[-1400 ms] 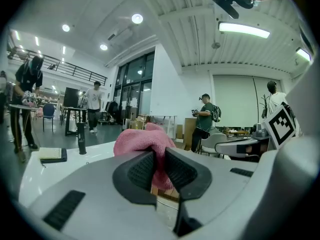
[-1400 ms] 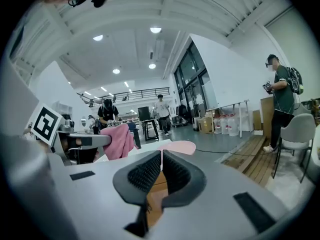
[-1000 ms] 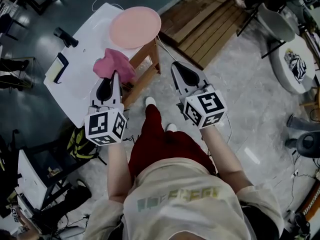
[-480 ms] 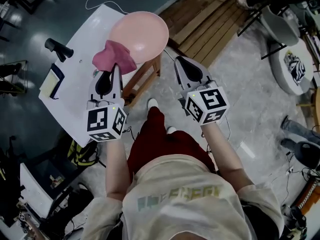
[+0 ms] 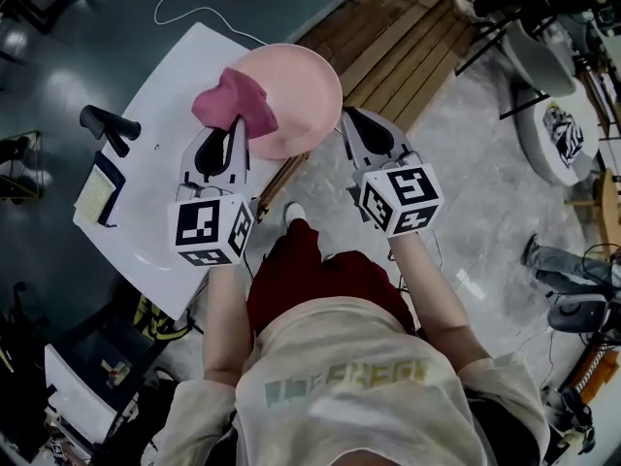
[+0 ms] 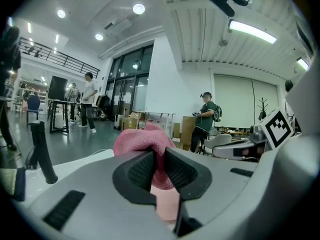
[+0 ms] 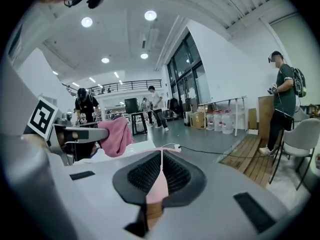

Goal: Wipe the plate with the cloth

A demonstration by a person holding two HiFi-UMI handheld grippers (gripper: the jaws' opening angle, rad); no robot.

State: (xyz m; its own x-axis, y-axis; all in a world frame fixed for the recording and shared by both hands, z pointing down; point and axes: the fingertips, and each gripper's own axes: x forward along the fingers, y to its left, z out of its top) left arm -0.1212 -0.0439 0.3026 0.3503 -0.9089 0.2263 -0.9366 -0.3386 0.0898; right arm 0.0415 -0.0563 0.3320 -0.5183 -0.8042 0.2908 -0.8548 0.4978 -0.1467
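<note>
Left gripper [image 6: 159, 158]: clamped on crumpled pink terry cloth [image 5: 233, 100] | right gripper [image 7: 161, 156]: pinching rim of round pink plate [image 5: 303, 90] | progress: cloth over plate, wiping likely all ahead

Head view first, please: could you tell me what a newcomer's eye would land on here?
The pink plate, top centre over the white table, has its near edge pinched in the right gripper. Next comes the crumpled pink cloth, clamped in the left gripper and overlapping the plate's left side.

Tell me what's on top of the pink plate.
The pink cloth, clamped in the left gripper, covers the plate's left part. The surface beneath is hidden; the rest shows bare.
</note>
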